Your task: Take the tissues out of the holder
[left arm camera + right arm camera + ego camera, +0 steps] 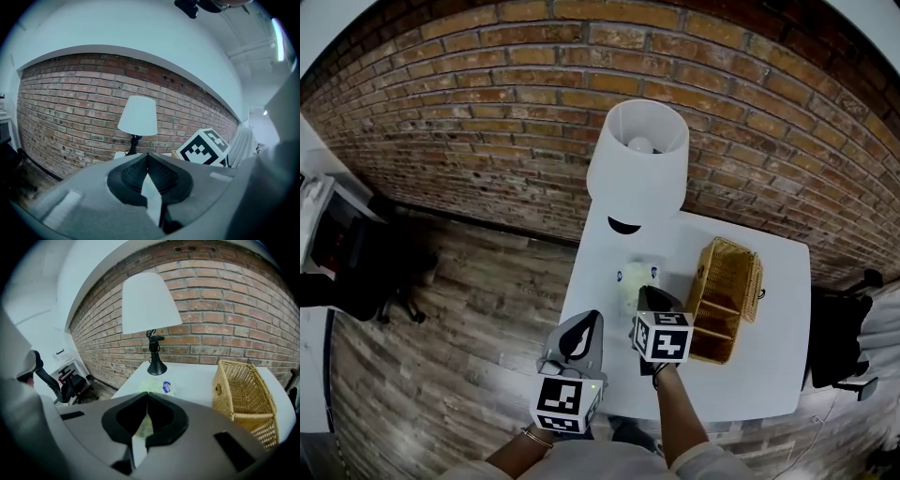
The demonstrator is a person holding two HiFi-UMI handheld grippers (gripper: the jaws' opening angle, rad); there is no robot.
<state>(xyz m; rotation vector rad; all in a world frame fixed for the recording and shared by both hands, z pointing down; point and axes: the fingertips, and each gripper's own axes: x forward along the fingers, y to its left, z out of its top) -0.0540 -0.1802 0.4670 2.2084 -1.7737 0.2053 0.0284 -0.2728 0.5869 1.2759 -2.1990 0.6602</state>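
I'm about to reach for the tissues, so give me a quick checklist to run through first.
1. Tissue pack in view, lying on the table beside the wicker basket: ok.
2. Right gripper open for a grasp: not ok, shut and empty.
3. Left gripper open: not ok, shut and empty.
4. Basket upright: ok.
5. Lamp clear of the pack: ok, it stands behind it.
6. More tissues in the basket: cannot tell.

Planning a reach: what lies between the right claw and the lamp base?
A pale, blue-labelled tissue pack, flat on the table; the right gripper view shows it.
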